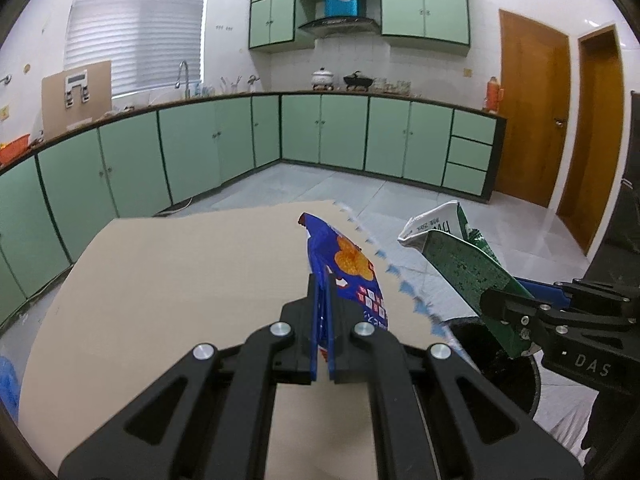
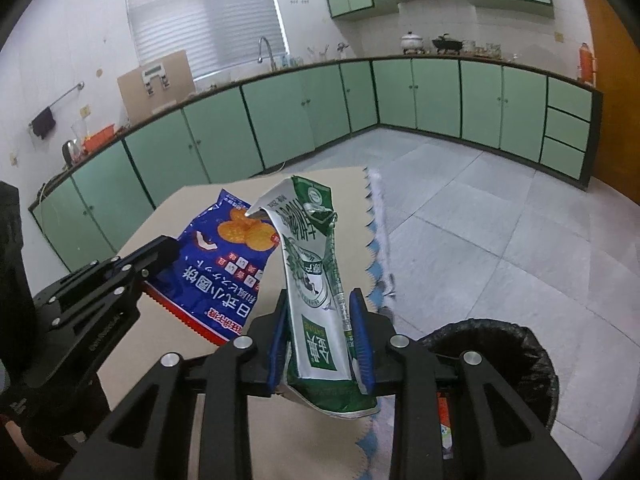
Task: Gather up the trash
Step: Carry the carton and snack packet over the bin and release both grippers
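Note:
A blue snack wrapper [image 1: 352, 264] with biscuit pictures is pinched edge-on between the pads of my left gripper [image 1: 320, 280], which is shut on it above the cardboard sheet [image 1: 180, 280]. My right gripper [image 2: 320, 300] is shut on a crumpled green and white milk carton [image 2: 312, 248], which stands up between its blue pads. In the left wrist view the carton [image 1: 464, 264] and the right gripper [image 1: 504, 312] hang to the right, over the bin. In the right wrist view the wrapper [image 2: 224, 264] and the left gripper [image 2: 168, 252] are on the left.
A round bin with a black liner [image 2: 520, 344] stands on the tiled floor at the lower right, its rim [image 1: 508, 368] just past the cardboard's edge. A white cloth with a blue zigzag border [image 2: 380, 216] hangs along that edge. Green kitchen cabinets [image 1: 320, 132] line the far walls.

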A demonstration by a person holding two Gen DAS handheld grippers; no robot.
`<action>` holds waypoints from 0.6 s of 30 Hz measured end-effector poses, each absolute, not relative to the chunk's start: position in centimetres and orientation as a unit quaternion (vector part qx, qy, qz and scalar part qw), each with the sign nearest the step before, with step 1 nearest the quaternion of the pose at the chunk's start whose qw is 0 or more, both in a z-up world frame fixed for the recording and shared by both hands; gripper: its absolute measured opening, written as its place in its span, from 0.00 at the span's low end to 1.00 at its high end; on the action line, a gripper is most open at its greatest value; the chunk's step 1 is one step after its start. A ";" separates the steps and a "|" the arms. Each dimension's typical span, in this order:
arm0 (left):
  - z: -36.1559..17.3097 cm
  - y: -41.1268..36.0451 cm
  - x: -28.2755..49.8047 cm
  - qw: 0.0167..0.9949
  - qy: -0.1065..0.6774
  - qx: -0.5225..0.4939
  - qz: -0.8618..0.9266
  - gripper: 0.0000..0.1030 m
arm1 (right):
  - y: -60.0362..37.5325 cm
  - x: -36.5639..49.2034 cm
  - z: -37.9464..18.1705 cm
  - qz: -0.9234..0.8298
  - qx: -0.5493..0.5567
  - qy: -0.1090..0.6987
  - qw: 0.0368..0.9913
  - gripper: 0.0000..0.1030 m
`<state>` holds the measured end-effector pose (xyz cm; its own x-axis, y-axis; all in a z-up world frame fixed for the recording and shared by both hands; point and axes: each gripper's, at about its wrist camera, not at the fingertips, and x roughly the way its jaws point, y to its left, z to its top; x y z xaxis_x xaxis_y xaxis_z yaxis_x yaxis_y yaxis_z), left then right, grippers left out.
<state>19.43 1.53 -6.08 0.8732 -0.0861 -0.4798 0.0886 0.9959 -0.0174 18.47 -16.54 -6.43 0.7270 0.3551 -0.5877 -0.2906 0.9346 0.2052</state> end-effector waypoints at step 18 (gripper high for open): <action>-6.0 -7.8 18.7 0.961 0.239 0.022 -0.140 0.02 | -25.9 14.7 -5.1 0.076 0.094 0.295 0.948 0.28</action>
